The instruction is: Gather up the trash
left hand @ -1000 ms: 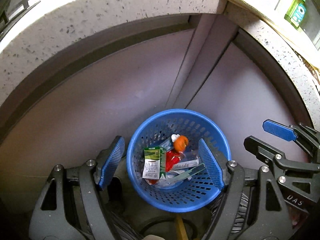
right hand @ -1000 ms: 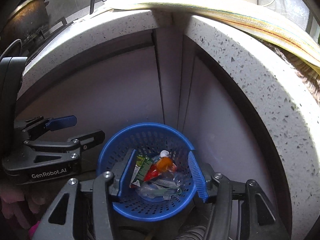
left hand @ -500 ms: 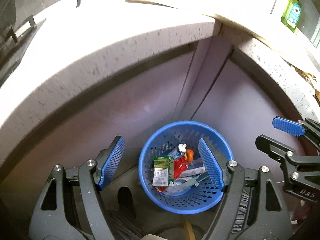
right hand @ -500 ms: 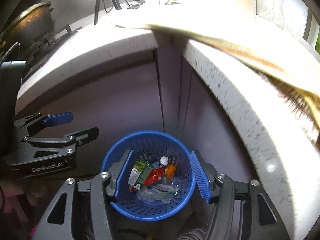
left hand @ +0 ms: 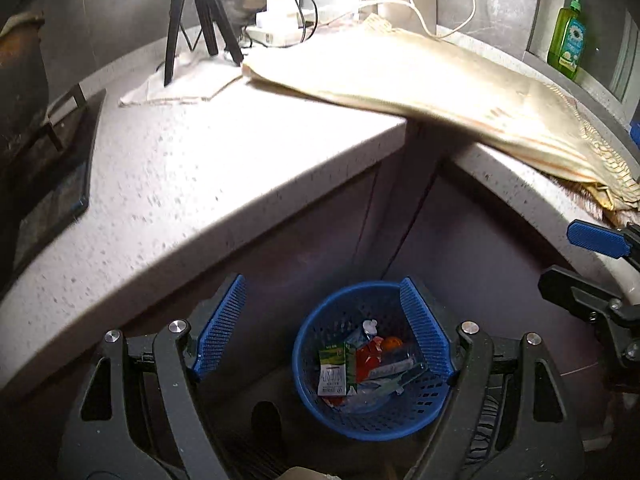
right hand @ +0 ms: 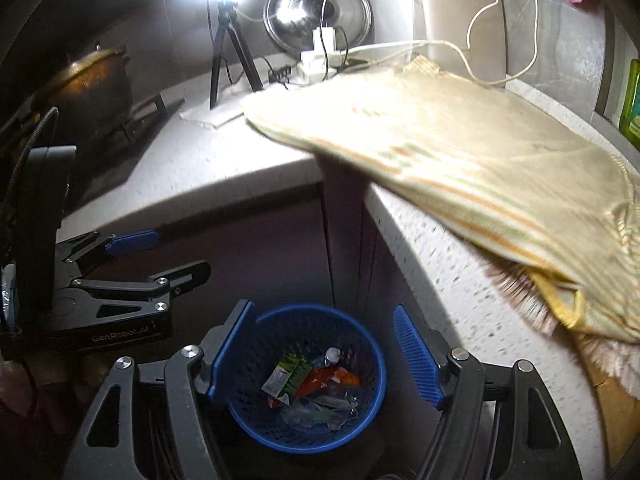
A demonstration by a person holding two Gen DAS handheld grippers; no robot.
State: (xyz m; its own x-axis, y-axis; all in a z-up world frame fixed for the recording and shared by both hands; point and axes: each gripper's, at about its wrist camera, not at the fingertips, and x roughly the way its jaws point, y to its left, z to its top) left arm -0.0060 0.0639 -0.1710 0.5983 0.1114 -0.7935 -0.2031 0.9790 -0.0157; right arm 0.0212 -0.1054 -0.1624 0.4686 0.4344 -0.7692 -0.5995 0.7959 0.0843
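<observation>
Home kitchen: stove pot [right hand: 94, 92], dish soap [left hand: 568, 36].

1. The speckled L-shaped countertop [left hand: 224, 168] carries a yellowish striped cloth [left hand: 432, 92] that overhangs its inner corner.
2. A black tripod [left hand: 192, 12] stands near its back edge, beside a white power strip [left hand: 276, 20].
3. The floor carries a blue basket [left hand: 320, 364] below that corner.

Upper centre: you see a tripod [left hand: 192, 20] on the speckled counter [left hand: 208, 168].
Right: yellow cloth [left hand: 440, 92], green soap bottle [left hand: 567, 38].
Upper left: pot [right hand: 92, 100].
</observation>
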